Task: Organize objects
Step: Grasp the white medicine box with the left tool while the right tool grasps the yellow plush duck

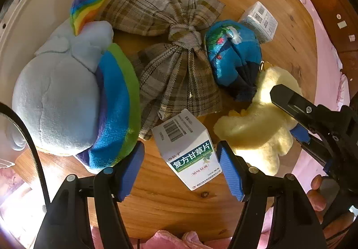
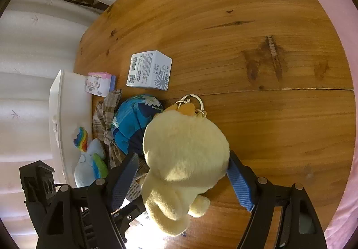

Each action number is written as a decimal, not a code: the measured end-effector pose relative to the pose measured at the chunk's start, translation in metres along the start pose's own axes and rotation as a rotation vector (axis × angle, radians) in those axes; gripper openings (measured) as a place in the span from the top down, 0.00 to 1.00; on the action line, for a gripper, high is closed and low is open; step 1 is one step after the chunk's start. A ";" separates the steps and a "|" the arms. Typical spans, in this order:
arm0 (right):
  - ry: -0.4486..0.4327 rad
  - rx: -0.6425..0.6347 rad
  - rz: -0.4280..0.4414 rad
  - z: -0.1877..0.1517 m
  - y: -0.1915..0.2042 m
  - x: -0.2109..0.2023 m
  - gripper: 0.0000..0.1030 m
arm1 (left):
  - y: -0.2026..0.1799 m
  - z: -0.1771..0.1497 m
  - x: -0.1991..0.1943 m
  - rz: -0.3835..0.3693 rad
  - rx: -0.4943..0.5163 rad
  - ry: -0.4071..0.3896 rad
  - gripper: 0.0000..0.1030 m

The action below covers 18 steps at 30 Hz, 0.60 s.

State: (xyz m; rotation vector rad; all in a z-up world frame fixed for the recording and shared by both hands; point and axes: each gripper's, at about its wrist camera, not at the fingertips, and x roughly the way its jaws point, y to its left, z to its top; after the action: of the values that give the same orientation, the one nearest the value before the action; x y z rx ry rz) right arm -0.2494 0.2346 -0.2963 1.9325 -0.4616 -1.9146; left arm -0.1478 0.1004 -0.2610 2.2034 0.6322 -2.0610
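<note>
Two pickups are being lined up at once on the round wooden table (image 2: 257, 25). The left tool (image 1: 180, 166) hangs nose-down with its blue pads spread wide around the white medicine box (image 1: 190, 148), which lies near the front edge between the rainbow pony plush (image 1: 73, 92) on the left and the yellow plush (image 2: 185, 159) on the right; gaps show on both sides of the box, so nothing is gripped yet. The right tool (image 2: 181, 182) straddles the yellow plush's round head, jaws wide; its right pad sits at the fur, but the left one stands clear, so it looks poised rather than clamped. To do this well, the left pads should probably square up to the box's long flat faces before closing, since the box lies skewed and a corner pinch could twist it out. The right tool would do better low on the plush's body than on the springy head, clear of the key ring (image 2: 192, 101). The plaid bow (image 1: 170, 47) and blue pouch (image 1: 232, 56) crowd in just behind, so lifting straight up seems safest.
</note>
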 end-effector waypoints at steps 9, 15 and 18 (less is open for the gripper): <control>0.028 -0.019 -0.025 0.001 0.000 0.007 0.35 | 0.003 -0.007 -0.006 -0.017 -0.004 -0.012 0.41; 0.026 -0.054 -0.037 -0.002 0.004 0.004 0.39 | -0.002 -0.011 -0.011 -0.021 0.014 -0.019 0.52; 0.023 -0.060 -0.030 -0.005 0.004 0.001 0.41 | -0.005 -0.012 -0.015 -0.007 0.024 -0.026 0.56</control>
State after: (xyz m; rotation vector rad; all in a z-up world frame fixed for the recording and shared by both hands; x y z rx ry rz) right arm -0.2447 0.2307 -0.2954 1.9321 -0.3664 -1.9008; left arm -0.1379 0.1047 -0.2446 2.1864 0.6173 -2.1086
